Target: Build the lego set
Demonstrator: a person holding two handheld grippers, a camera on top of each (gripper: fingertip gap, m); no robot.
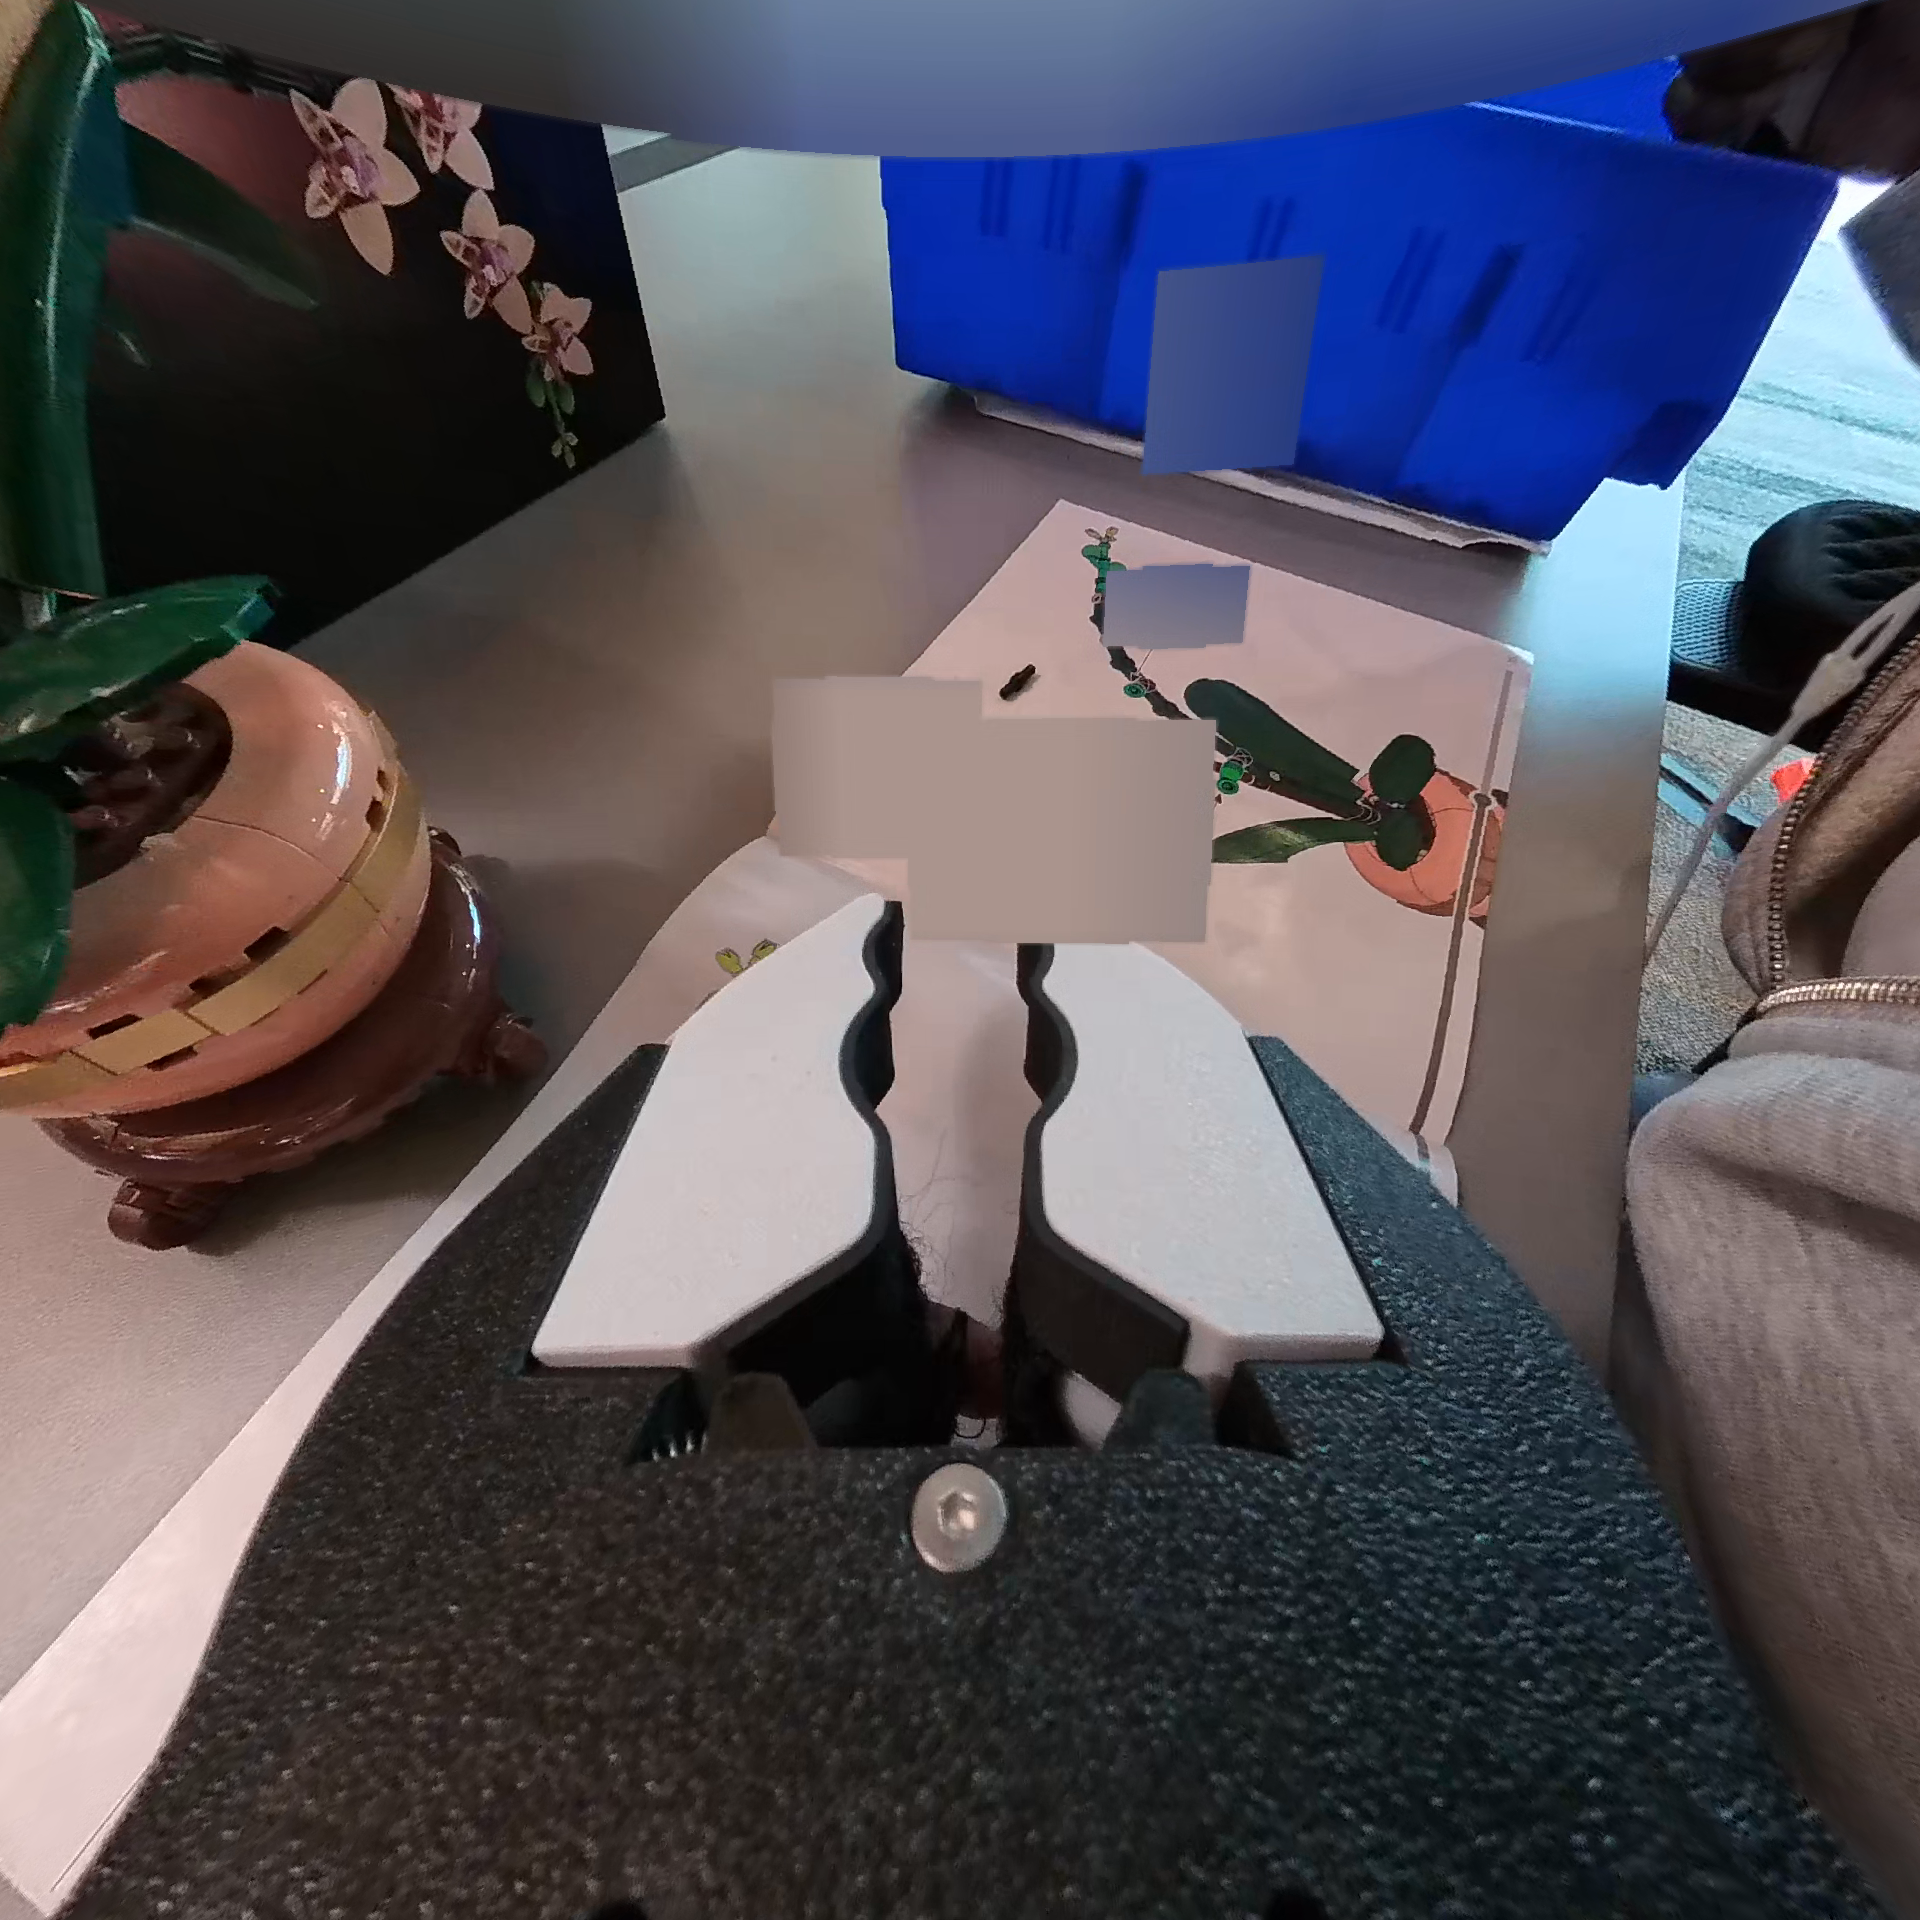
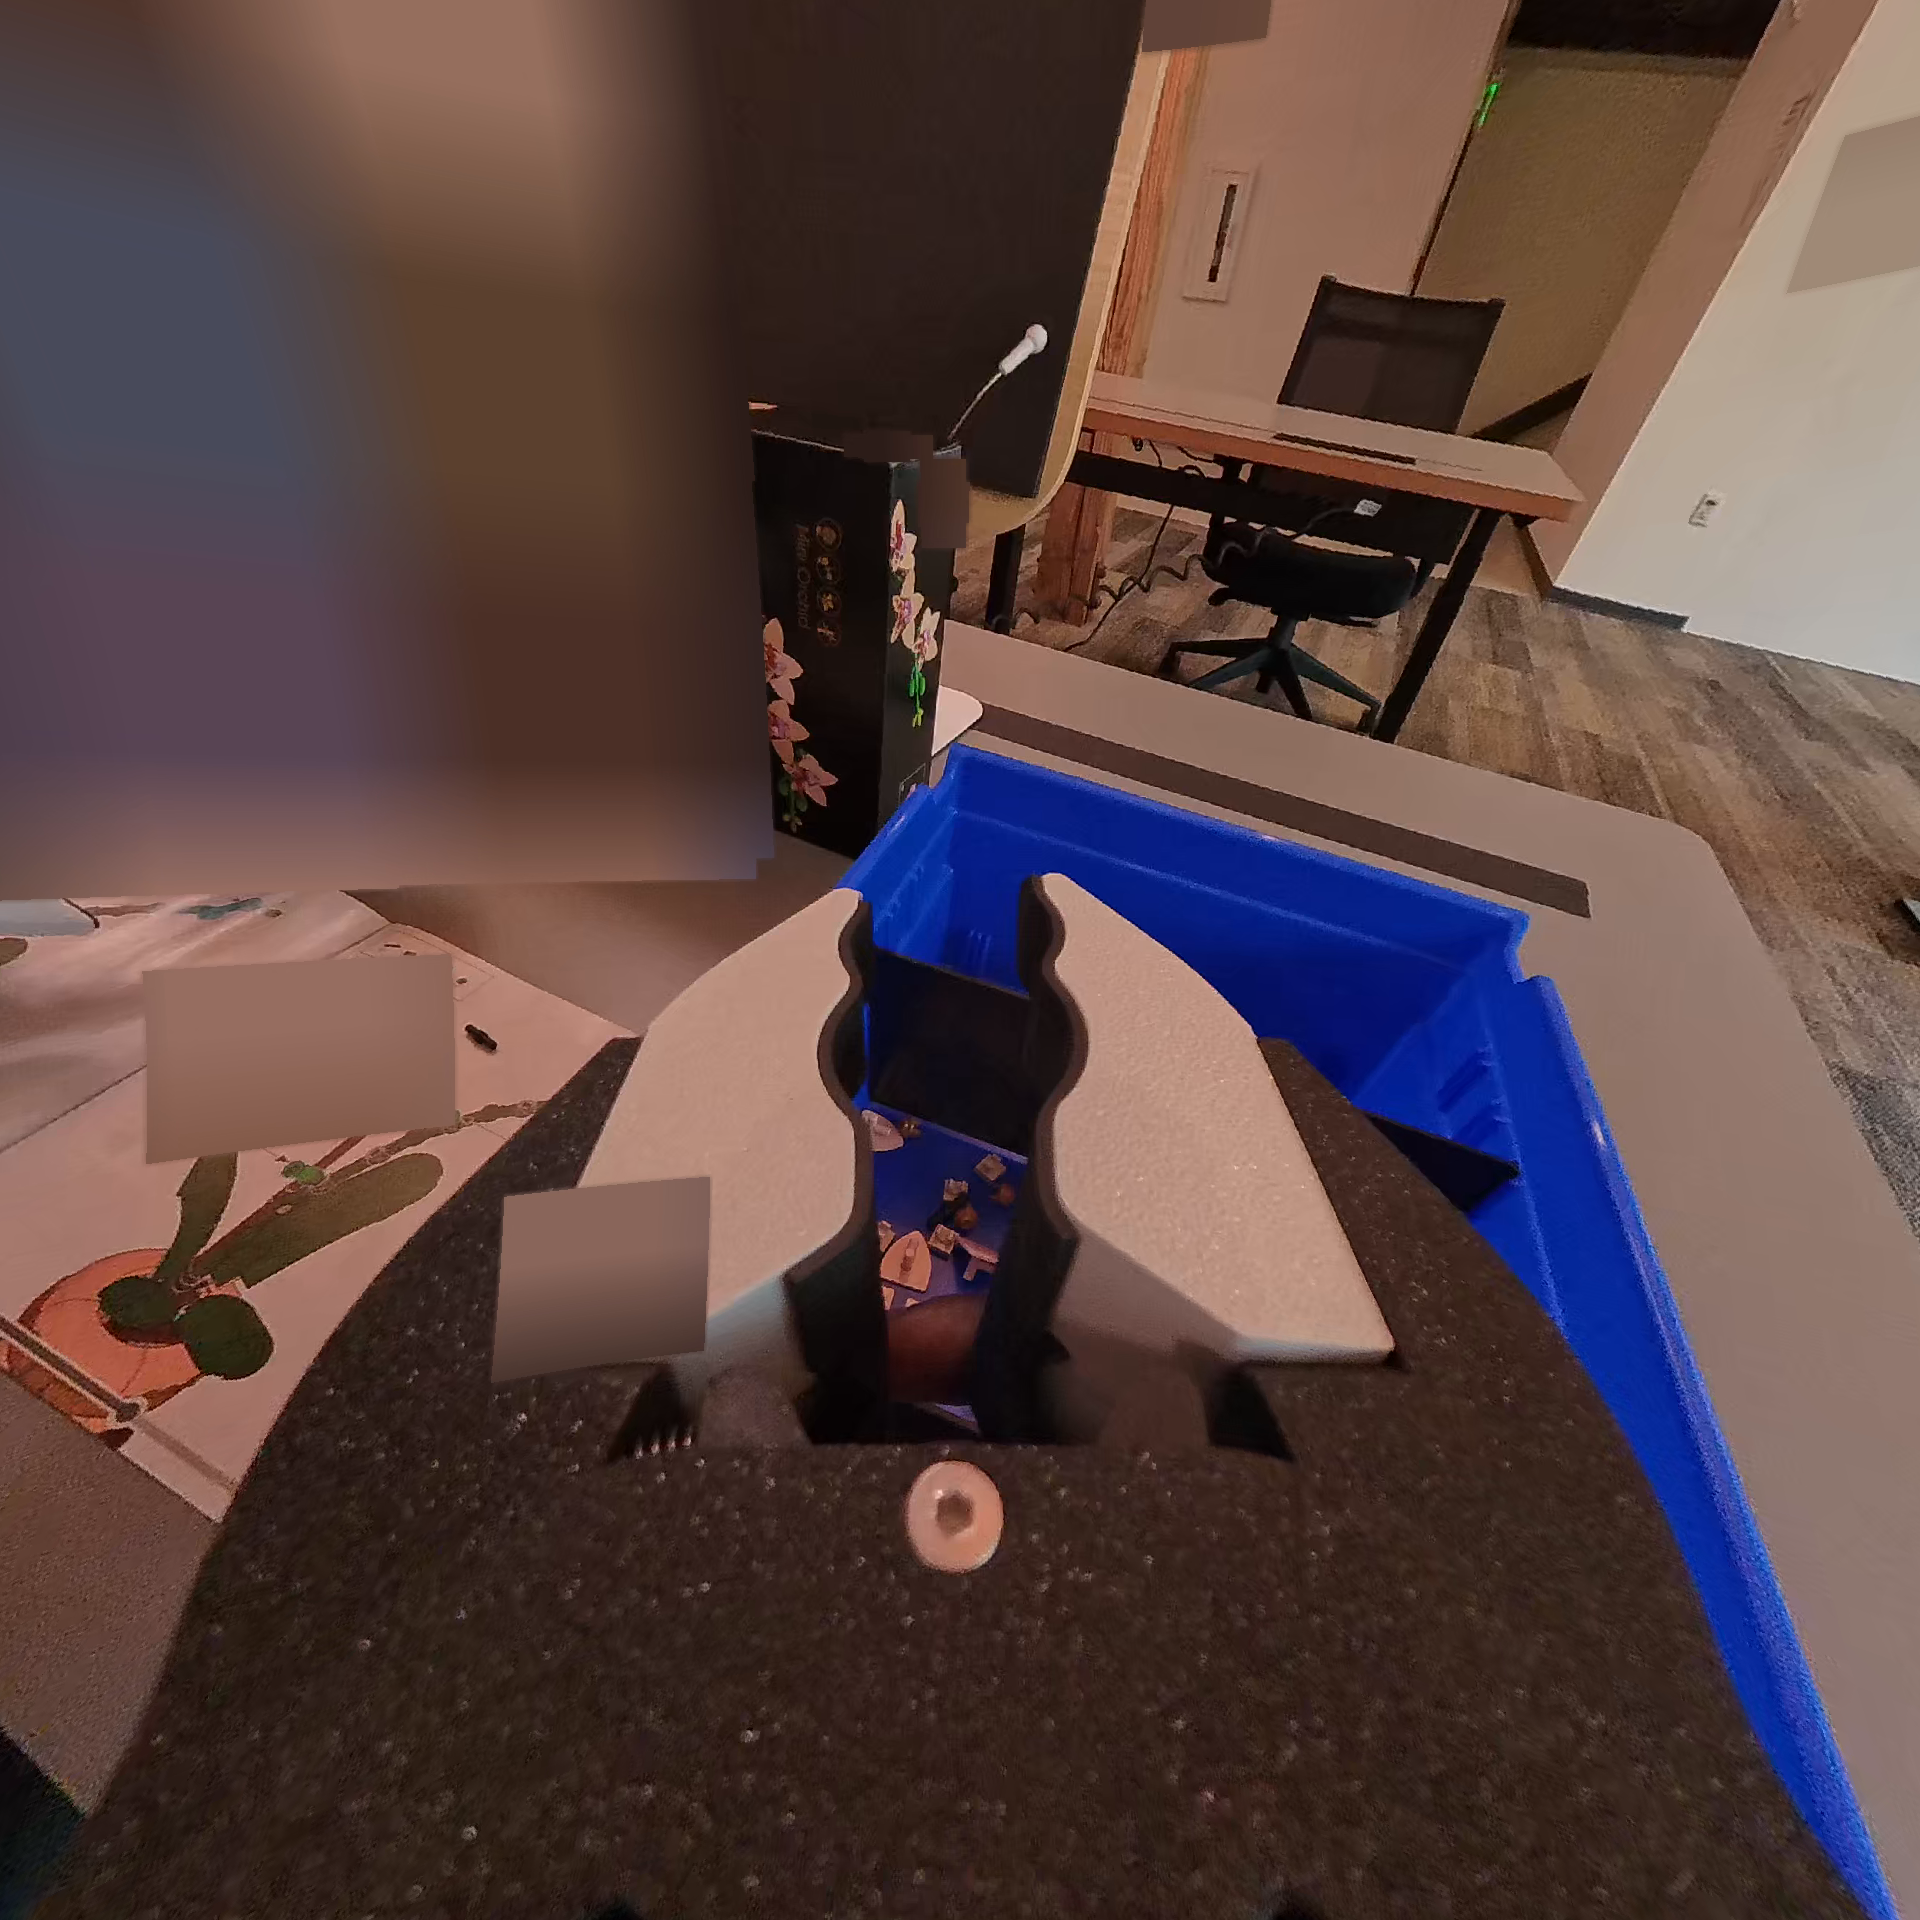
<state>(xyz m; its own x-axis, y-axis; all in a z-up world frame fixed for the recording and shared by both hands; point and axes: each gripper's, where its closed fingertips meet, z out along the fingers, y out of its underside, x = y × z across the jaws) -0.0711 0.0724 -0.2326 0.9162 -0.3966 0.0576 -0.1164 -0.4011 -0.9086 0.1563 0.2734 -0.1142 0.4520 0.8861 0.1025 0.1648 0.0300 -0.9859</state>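
Observation:
My left gripper (image 1: 961, 956) is open and empty, low over a printed instruction sheet (image 1: 1351, 675) on the grey table (image 1: 748, 436). A small black pin (image 1: 1019, 681) lies on the sheet ahead of the fingertips. A brick-built pink and brown flower pot (image 1: 239, 894) with green leaves stands to the left. My right gripper (image 2: 948, 904) is open and empty above a blue bin (image 2: 1247, 862). Between its fingers I see a black divider (image 2: 951, 1018) and several small loose pieces (image 2: 951, 1195) on the bin floor. The pin (image 2: 480, 1037) and the sheet (image 2: 104, 1174) also show at the left of that view.
The blue bin (image 1: 1455, 312) stands at the back of the table in the left view. A black box printed with orchids (image 1: 364, 312) stands at the back left and also shows in the right view (image 2: 831, 644). A person's grey sleeve (image 1: 1766, 1247) is at the right. A desk and chair (image 2: 1309, 582) stand beyond. There is about 35 centimetres between the tips of the two grippers. Measured from the fingertips, the small black pin (image 1: 1019, 681) is 12 centimetres or so from the left gripper and 25 centimetres from the right.

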